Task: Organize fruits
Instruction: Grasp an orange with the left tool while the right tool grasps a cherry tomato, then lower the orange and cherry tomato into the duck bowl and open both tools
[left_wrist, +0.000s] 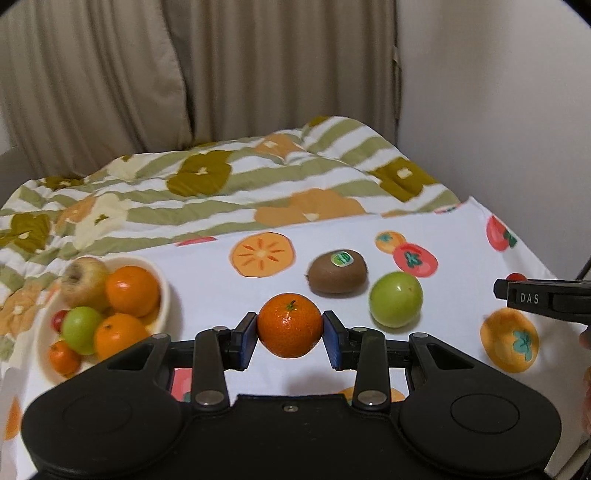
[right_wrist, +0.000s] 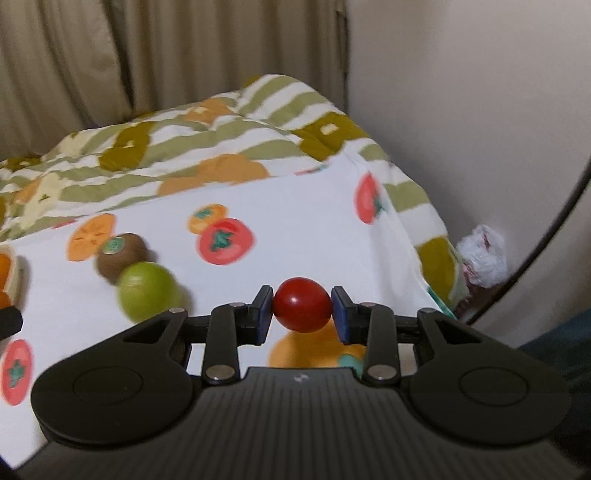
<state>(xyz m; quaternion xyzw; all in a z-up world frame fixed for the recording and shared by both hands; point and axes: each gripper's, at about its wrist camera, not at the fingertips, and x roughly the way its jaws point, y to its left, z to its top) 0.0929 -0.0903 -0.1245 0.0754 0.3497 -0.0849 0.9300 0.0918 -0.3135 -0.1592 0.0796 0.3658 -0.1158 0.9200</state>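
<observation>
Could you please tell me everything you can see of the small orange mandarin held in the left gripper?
The mandarin is small, round and bright orange, with pitted glossy peel and a short green stem on top. It sits upright, clamped between the blue pads of the left gripper, one pad on each side. It seems lifted above the fruit-print cloth.

Glossy tomato (right_wrist: 301, 305); fuzzy matt kiwi (left_wrist: 337, 272)

Bed (left_wrist: 207, 280) with a white fruit-print sheet (right_wrist: 303, 229) across the near part, and a striped quilt (left_wrist: 221, 184) bunched up at the far side. On the sheet: bowl (left_wrist: 164, 291) at the left, piled with fruit. Right of centre, a kiwi (left_wrist: 338, 272) and just beside it, nearer and to the right, a green fruit (left_wrist: 396, 304).
</observation>
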